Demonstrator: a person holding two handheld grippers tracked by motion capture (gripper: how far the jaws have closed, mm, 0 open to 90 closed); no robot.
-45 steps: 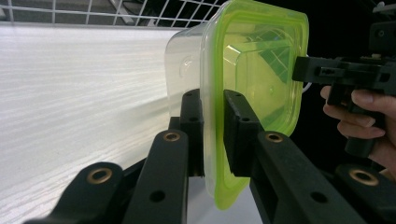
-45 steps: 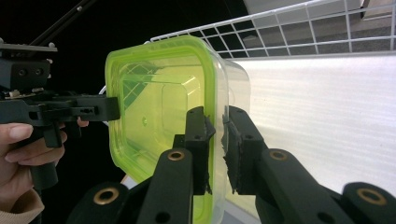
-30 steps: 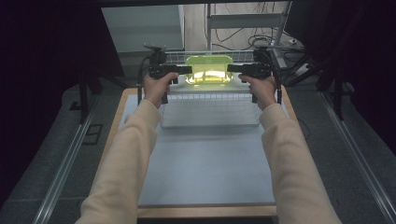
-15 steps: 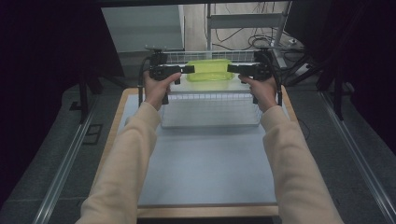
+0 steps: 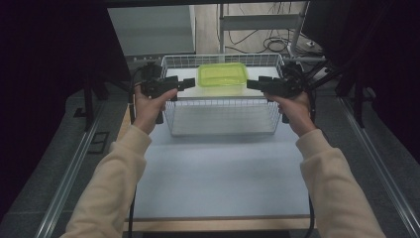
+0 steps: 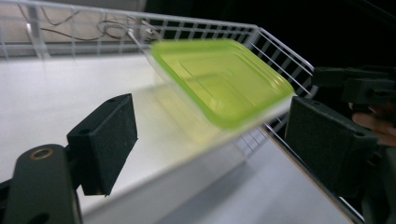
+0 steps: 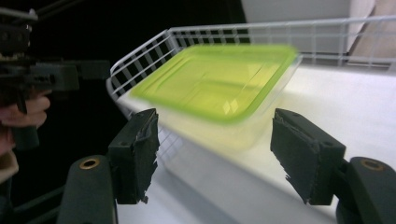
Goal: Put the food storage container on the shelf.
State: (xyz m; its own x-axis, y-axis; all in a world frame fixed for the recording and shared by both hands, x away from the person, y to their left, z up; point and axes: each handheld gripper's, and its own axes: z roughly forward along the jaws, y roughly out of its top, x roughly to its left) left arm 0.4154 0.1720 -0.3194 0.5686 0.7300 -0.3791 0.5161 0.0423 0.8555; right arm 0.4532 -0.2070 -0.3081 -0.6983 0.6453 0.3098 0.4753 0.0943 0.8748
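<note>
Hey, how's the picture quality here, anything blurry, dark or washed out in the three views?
High view: room edges nearly black, green-lidded container in the wire basket brightly lit and sharp. Left gripper view: container smeared by motion blur, shelf washed out, near pads sharp. Right gripper view: same smear on the lid, background left dark.

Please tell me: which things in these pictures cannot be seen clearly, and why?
- Box contents: the green lid covers them in the high view; motion blur smears both gripper views.
- Whether the box rests flat on the white shelf: blurred.
- Basket floor under the shelf: hidden in the high view.
- Left gripper pads: too small in the high view.
</note>
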